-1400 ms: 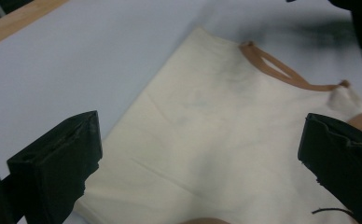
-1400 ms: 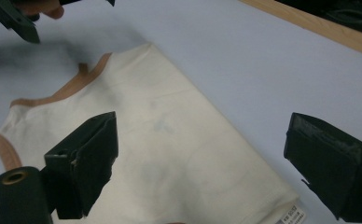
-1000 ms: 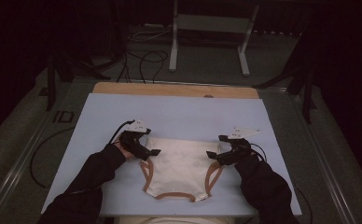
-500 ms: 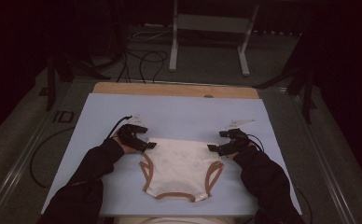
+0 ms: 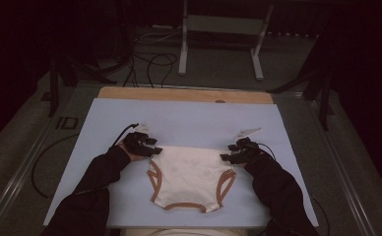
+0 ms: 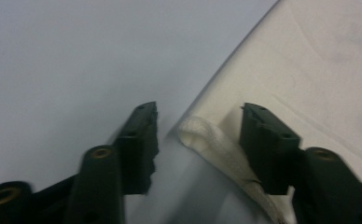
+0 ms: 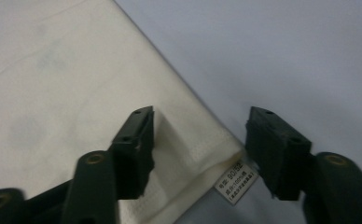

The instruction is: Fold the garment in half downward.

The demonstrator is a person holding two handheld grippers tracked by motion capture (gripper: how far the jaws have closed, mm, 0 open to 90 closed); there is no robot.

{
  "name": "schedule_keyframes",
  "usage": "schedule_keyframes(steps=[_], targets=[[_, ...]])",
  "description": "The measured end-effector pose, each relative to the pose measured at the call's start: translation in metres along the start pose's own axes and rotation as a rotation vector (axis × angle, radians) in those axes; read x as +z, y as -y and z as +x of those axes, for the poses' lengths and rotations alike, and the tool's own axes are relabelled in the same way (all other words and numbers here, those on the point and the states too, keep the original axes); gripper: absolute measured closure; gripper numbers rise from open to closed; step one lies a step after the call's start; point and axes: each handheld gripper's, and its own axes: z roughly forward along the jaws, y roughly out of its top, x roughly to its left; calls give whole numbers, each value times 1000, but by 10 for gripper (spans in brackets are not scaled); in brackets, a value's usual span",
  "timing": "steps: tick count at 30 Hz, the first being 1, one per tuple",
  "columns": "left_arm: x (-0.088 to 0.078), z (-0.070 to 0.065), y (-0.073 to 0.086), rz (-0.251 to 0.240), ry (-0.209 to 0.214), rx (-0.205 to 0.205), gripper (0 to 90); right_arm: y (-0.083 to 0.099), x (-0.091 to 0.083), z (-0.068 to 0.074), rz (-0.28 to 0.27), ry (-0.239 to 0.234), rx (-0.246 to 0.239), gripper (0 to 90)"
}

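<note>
Cream underpants (image 5: 189, 178) flat near worktop (image 5: 189, 123) front edge: soft, light, limp. Left gripper (image 6: 198, 135), right gripper (image 7: 198, 140) half-open, just been closing, straddling waistband corners, not yet pinching. Best hold: those corners.

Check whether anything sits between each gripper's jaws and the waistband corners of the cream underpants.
Nothing visible does. The left gripper straddles the left waistband corner of the underpants while its jaws have been closing; the right gripper does likewise at the corner with the care label. The pads aren't pressing yet.
</note>
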Motion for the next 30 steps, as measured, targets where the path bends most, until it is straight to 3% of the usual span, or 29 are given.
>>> schedule_keyframes(steps=[5,8,9,10,15,30], targets=[[0,-3,-1,11,6,15,575,0,-3,3,23,38,-32,658],[0,-4,-2,23,3,14,592,1,-4,3,26,28,-32,729],[0,-4,-2,29,4,7,619,0,-4,3,31,11,-34,811],[-1,-4,-3,38,3,2,644,0,-4,5,36,6,-29,835],[-2,-6,-3,47,42,2,825,-3,-5,6,42,13,-48,863],[-23,-6,-5,-7,6,22,855,-20,-7,1,5,29,-57,867]])
